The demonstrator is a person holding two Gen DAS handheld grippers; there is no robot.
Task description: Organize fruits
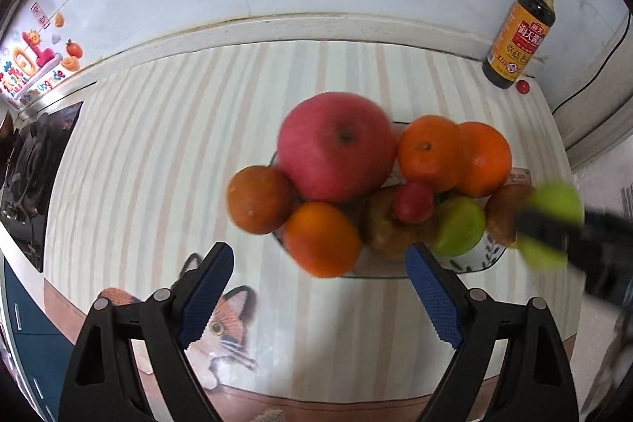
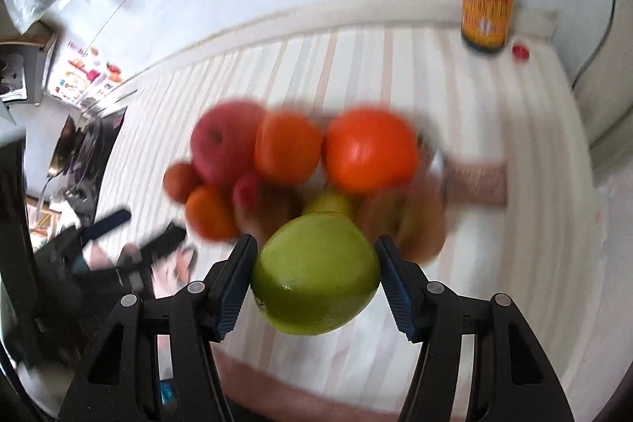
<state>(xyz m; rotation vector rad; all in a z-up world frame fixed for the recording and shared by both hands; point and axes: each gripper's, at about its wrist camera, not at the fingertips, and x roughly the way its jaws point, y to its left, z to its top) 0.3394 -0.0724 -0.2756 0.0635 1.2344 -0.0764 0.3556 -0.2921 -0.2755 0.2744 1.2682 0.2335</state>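
A bowl (image 1: 480, 262) on the striped table holds a heap of fruit: a big red apple (image 1: 336, 145), several oranges (image 1: 429, 153), a small red fruit (image 1: 413, 202), a green fruit (image 1: 459, 226) and a brownish apple (image 1: 385, 224). My left gripper (image 1: 318, 256) is open and empty, just in front of the bowl near an orange (image 1: 322, 238). My right gripper (image 2: 314, 256) is shut on a green apple (image 2: 316, 275), held just in front of the heap (image 2: 300, 161). It appears blurred at the right of the left wrist view (image 1: 554, 220).
A soy sauce bottle (image 1: 522, 30) stands at the table's back right with a small red cap (image 1: 523, 87) beside it. A wall runs behind the table. A cat picture (image 1: 221, 327) is on the tablecloth near the front edge. A stove (image 1: 27, 165) lies to the left.
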